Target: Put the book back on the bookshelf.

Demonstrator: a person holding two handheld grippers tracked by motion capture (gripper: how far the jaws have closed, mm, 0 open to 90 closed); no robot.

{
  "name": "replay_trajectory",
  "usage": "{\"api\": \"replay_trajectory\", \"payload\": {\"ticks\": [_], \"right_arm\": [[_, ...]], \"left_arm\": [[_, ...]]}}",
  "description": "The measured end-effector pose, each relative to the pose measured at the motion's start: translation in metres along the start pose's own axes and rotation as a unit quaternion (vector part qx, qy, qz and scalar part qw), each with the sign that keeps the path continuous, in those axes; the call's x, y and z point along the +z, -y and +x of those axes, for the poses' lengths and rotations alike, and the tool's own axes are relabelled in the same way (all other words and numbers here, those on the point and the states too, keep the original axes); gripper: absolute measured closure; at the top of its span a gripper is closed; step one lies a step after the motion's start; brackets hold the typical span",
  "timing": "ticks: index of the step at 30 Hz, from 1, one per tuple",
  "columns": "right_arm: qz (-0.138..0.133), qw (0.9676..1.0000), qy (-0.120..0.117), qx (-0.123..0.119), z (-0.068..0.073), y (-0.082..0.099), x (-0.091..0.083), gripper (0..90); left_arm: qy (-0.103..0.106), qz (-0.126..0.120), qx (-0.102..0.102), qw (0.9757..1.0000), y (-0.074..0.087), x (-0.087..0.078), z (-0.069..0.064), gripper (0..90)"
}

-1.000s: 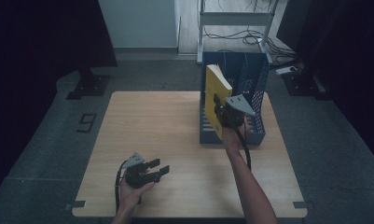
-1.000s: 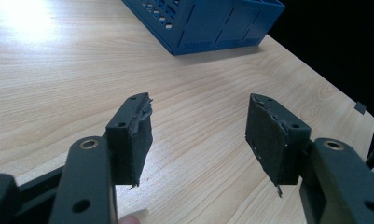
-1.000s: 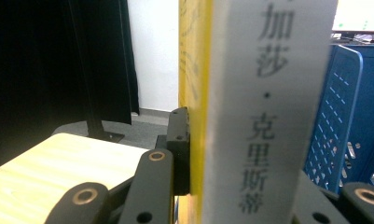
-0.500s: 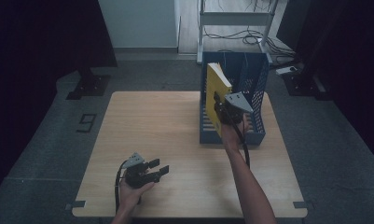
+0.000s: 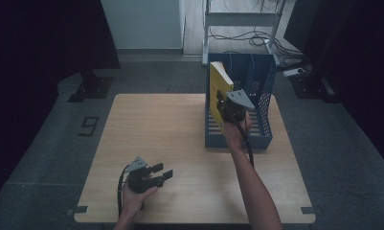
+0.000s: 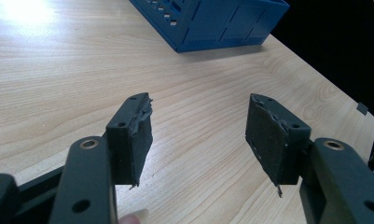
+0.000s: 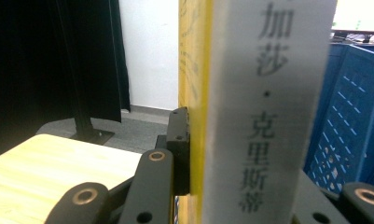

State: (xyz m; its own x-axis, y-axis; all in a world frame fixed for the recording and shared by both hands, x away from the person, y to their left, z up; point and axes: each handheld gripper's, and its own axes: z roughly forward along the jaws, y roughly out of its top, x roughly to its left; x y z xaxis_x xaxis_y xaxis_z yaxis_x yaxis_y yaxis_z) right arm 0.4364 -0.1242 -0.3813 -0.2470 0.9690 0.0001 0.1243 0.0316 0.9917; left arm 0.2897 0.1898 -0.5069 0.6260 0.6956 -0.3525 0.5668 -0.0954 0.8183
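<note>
book (image 5: 220,91): yellow cover, pale grey spine printed with dark characters
state: closed, clamped across its thickness at the spine by the right gripper (image 5: 226,109)
pose: upright, leaning slightly, top edge above the rack's walls
place: at the left end of the blue slotted file rack (image 5: 261,96), toward 1 o'clock on the tabletop (image 5: 165,129)
rack: open-topped, perforated walls, standing on the tabletop

A light wooden bench (image 5: 170,129) fills the middle of the high view. A blue rack (image 5: 237,139) with holes in its walls stands on it, at the upper right part of the bench. The bench stands on a grey floor (image 5: 50,143).
</note>
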Motion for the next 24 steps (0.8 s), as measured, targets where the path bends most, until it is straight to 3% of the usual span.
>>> {"api": "replay_trajectory", "payload": {"ticks": [24], "right_arm": [[0.008,0.9998,0.018,0.010,-0.005,0.003,0.024,74.6]], "left_arm": [[-0.002,0.002,-0.004,1.0000,0.003,-0.001,0.001,40.8]]}}
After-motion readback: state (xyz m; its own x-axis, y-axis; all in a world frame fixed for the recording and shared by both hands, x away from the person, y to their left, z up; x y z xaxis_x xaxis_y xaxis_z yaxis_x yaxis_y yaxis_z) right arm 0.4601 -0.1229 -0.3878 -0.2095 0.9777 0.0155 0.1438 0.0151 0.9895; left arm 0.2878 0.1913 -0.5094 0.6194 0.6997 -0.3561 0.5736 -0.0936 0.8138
